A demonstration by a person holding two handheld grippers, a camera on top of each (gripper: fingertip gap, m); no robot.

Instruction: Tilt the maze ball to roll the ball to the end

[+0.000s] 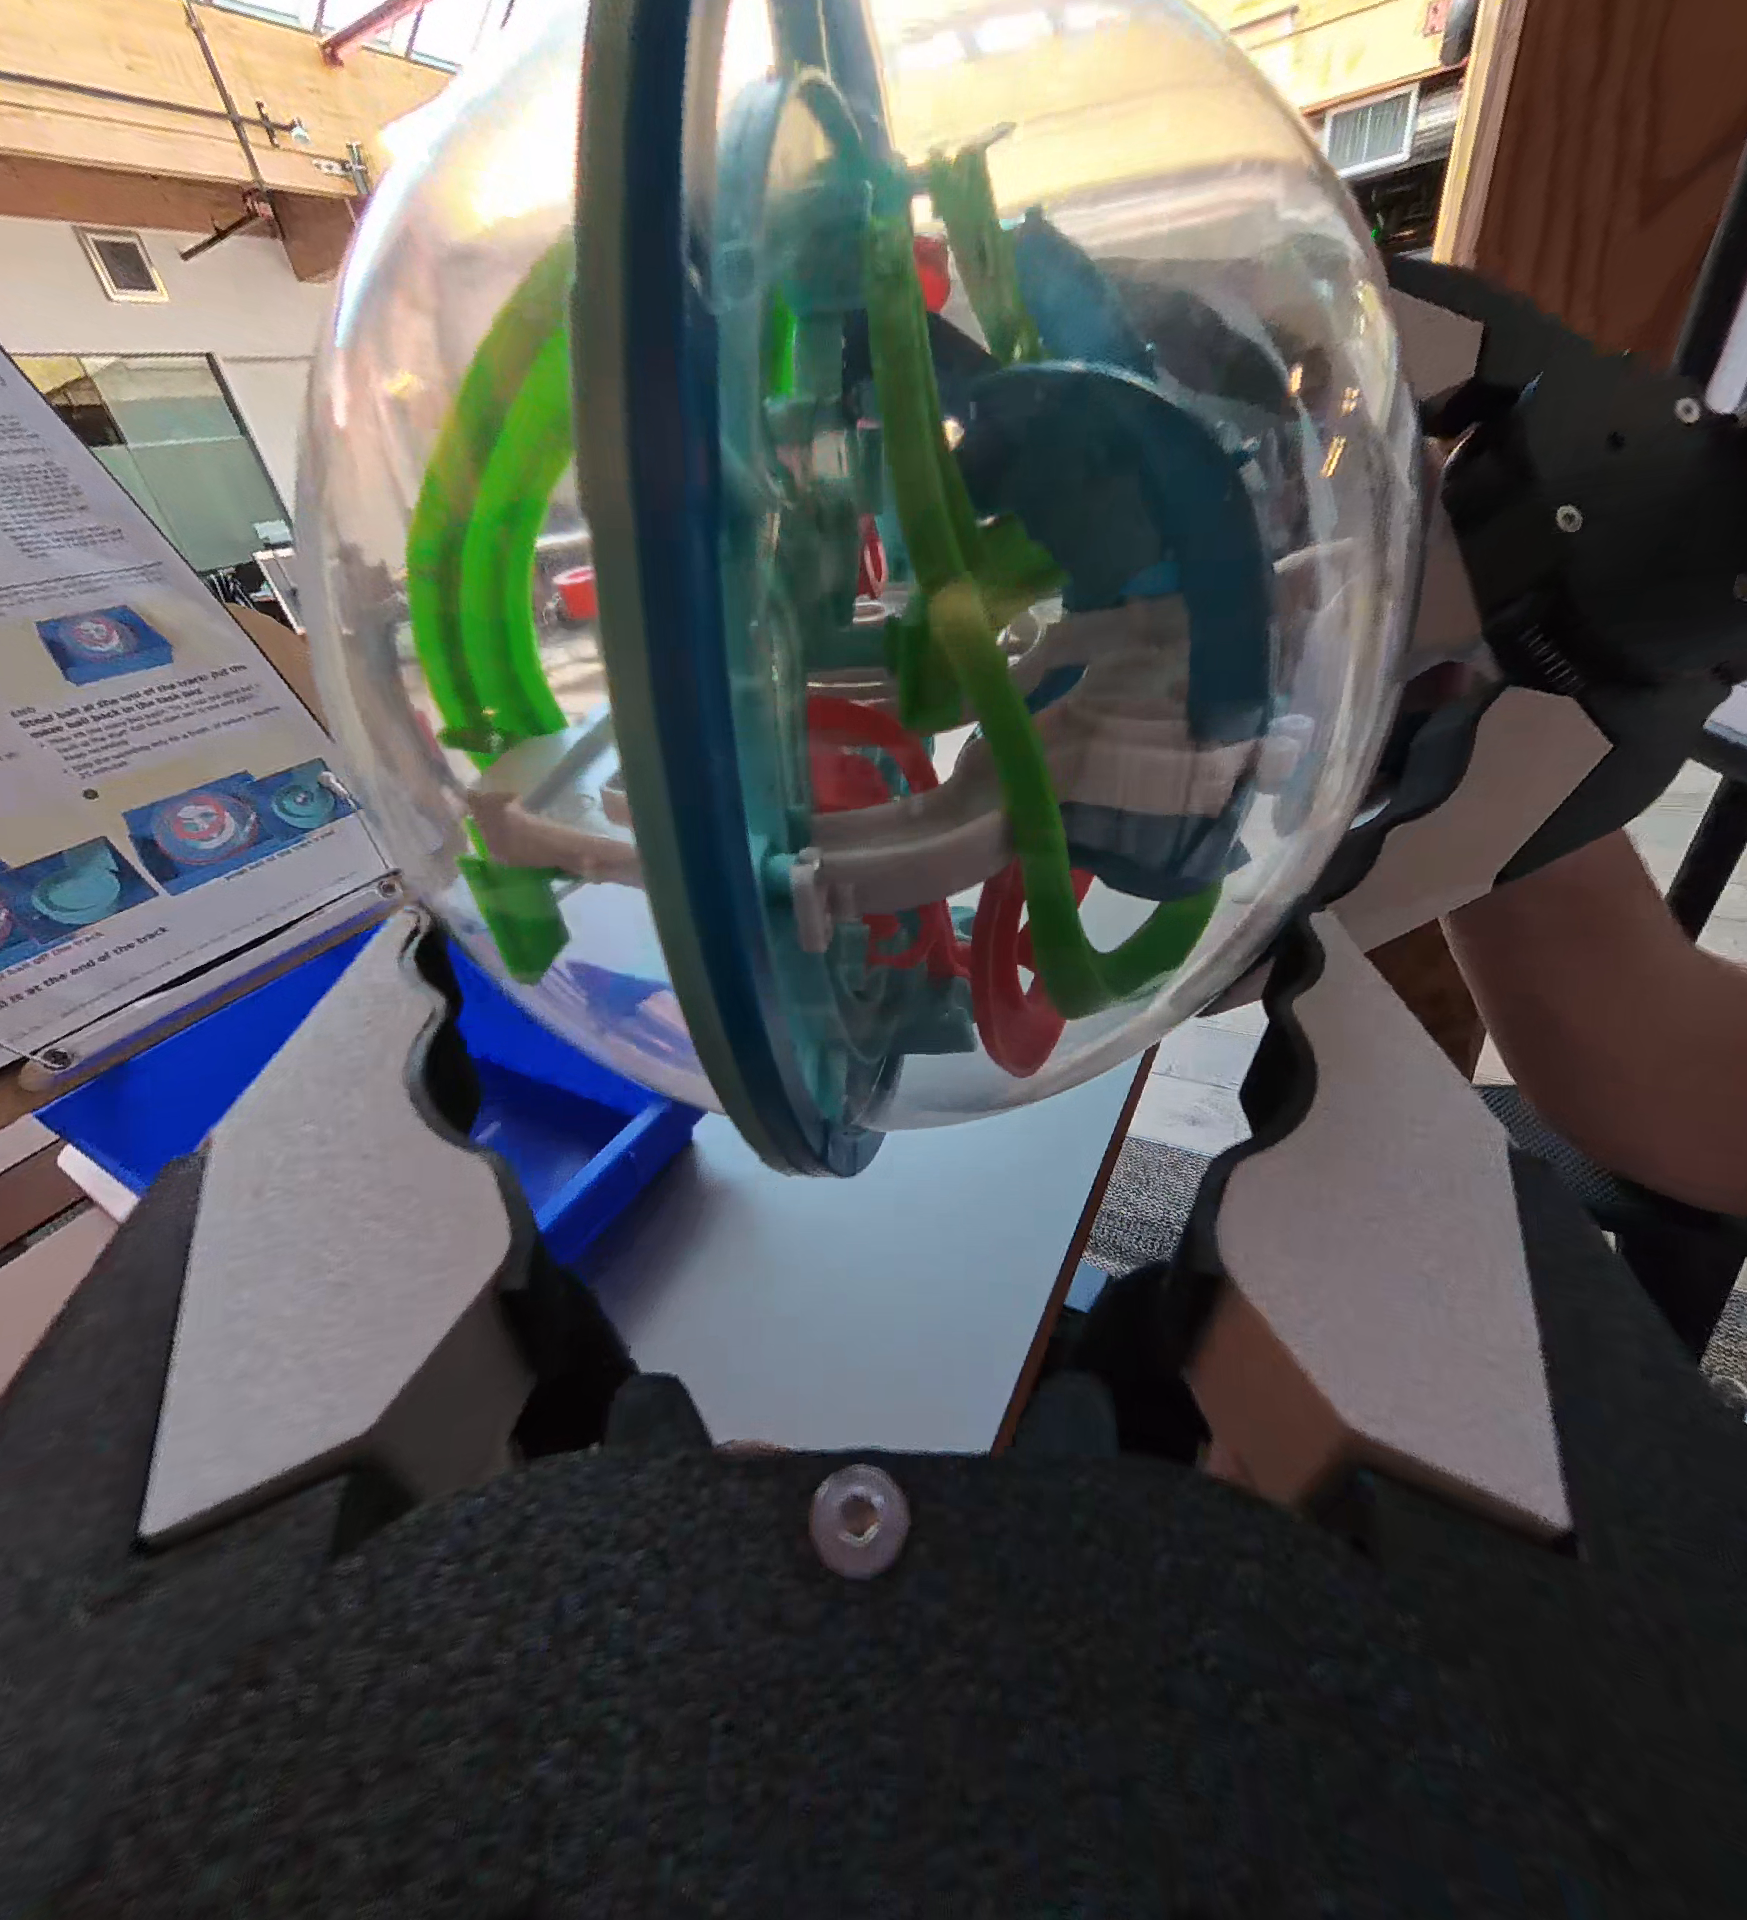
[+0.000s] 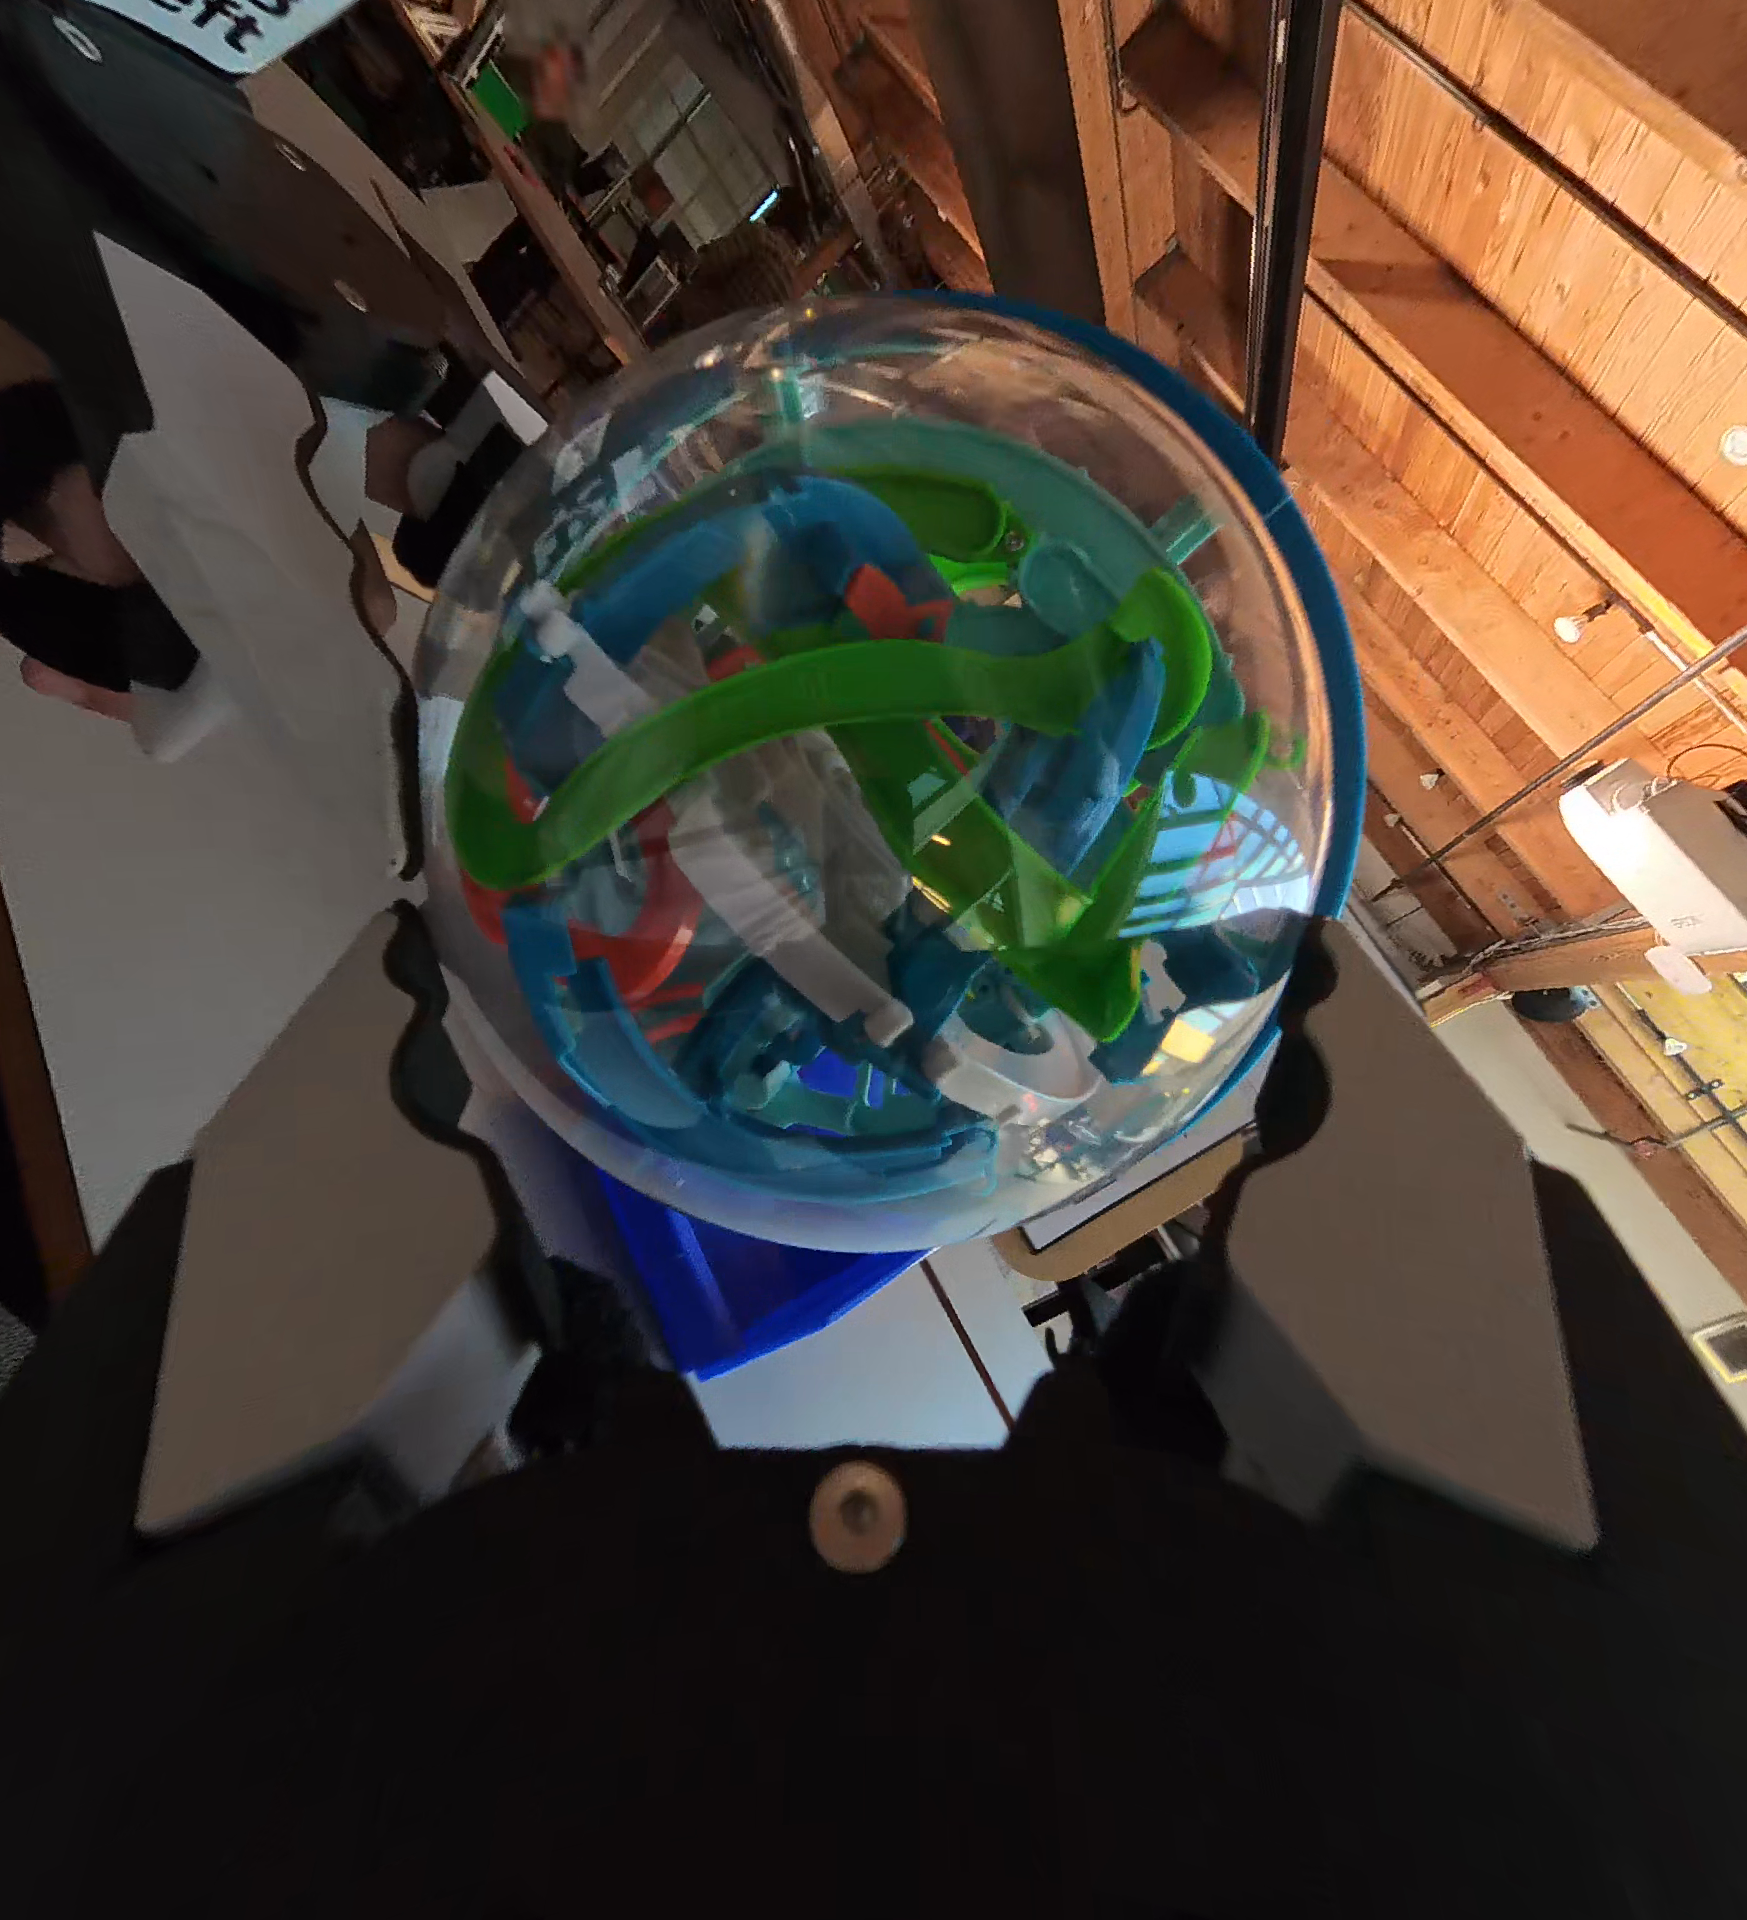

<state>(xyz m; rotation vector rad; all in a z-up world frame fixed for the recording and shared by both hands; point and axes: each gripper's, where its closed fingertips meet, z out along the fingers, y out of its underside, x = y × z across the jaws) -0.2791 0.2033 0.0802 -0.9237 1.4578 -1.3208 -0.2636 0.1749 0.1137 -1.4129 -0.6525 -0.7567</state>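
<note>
Left wrist view, nearest first: the left gripper (image 1: pixel 853 971) has its wavy-edged fingers (image 1: pixel 433 997) spread wide, cradling the clear plastic maze ball with green, blue and red tracks (image 1: pixel 848 582) above the white surface (image 1: pixel 848 1278). On the far side the right gripper (image 2: pixel 853 997) clasps the same sphere just as wide, its pads against the shell. Beyond sit a blue tray (image 1: pixel 578 1153) and a printed instruction sheet (image 1: pixel 69 665). Turning well here, I'd judge, means small, slow rolls with both grips matched. I can't find the little rolling ball anywhere; glare and overlapping tracks hide it.
</note>
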